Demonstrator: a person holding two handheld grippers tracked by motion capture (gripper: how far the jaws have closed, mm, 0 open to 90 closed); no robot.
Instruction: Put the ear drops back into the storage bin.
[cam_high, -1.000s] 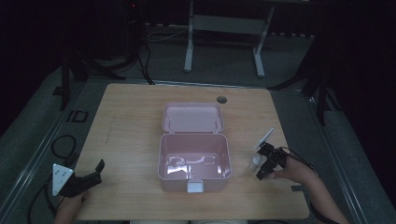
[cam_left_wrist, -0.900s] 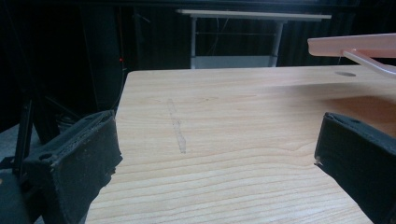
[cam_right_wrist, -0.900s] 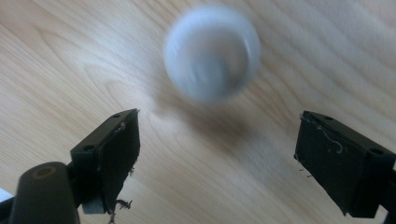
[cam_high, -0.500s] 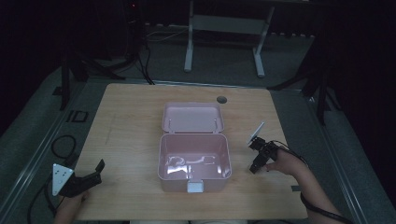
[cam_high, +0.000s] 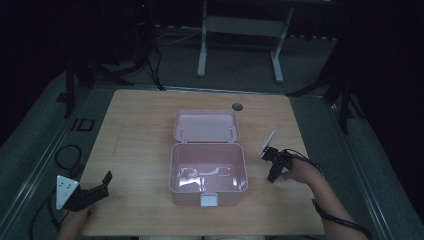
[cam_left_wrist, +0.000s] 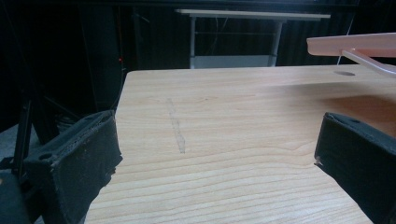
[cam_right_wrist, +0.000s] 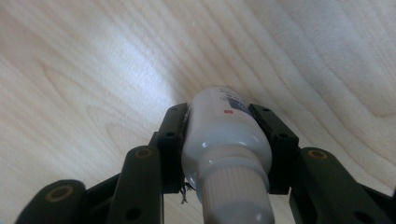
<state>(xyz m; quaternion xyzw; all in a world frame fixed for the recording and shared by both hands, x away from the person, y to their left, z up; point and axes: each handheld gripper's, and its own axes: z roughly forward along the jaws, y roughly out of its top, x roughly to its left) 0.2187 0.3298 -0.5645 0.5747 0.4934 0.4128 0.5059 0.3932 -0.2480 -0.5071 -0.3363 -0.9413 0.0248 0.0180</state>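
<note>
Starting at our left gripper (cam_high: 102, 182): jaws spread wide with nothing between them, parked near the table's (cam_high: 140, 130) front-left corner. In the middle sits the pink box (cam_high: 207, 175), lid flipped back. Off to its right, our right gripper (cam_right_wrist: 219, 135) is clamped on a small white bottle (cam_right_wrist: 224, 135) just above the wood. We'd guess carrying it over the box rim comes next. Its label's too blurry to read.
</note>
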